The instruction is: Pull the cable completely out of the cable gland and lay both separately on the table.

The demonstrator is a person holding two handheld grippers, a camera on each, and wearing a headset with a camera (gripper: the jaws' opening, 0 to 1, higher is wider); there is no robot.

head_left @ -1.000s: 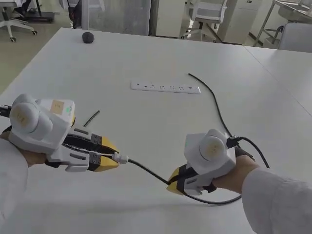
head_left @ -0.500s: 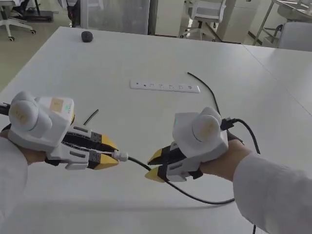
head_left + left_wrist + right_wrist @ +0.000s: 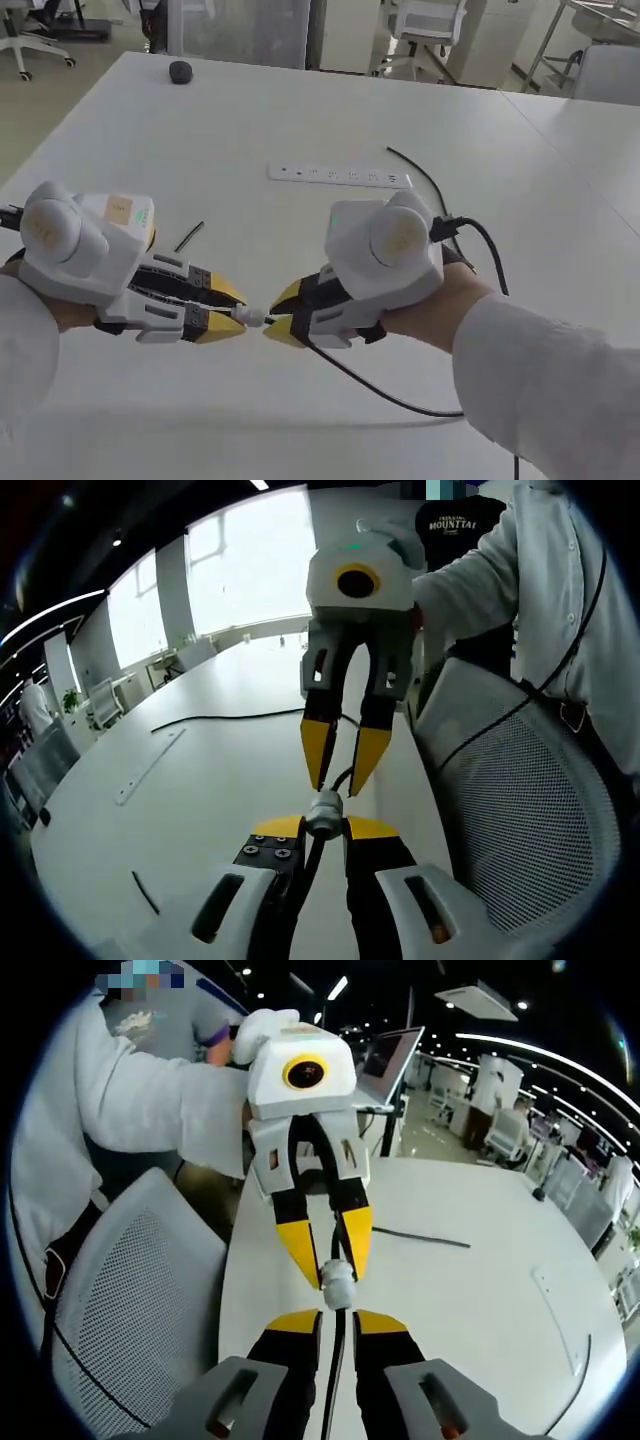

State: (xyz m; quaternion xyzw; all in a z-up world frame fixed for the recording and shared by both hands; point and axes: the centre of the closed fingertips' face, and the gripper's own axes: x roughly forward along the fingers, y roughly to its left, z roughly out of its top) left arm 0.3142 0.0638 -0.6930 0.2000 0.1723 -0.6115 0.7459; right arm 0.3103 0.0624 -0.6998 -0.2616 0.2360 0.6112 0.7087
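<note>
My left gripper [image 3: 240,322] is shut on the white cable gland [image 3: 252,318], held just above the white table [image 3: 300,110]. The gland [image 3: 323,807] sits between its yellow tips [image 3: 323,828] in the left gripper view. My right gripper [image 3: 275,328] faces it tip to tip, almost touching the gland. In the right gripper view its jaws [image 3: 337,1322] stand open around the black cable [image 3: 335,1370], a gap on each side, right behind the gland [image 3: 338,1285]. The cable [image 3: 380,395] trails off under the right hand to the lower right.
A white power strip [image 3: 340,177] lies mid-table, with a stretch of black cable [image 3: 425,185] beside it. A short black piece [image 3: 188,237] lies near the left gripper. A dark mouse [image 3: 180,72] rests at the far edge. A mesh chair [image 3: 520,810] stands close to the table.
My right gripper has travelled left along the cable, from well away from the gland to right up against it. The left gripper has kept its hold and place.
</note>
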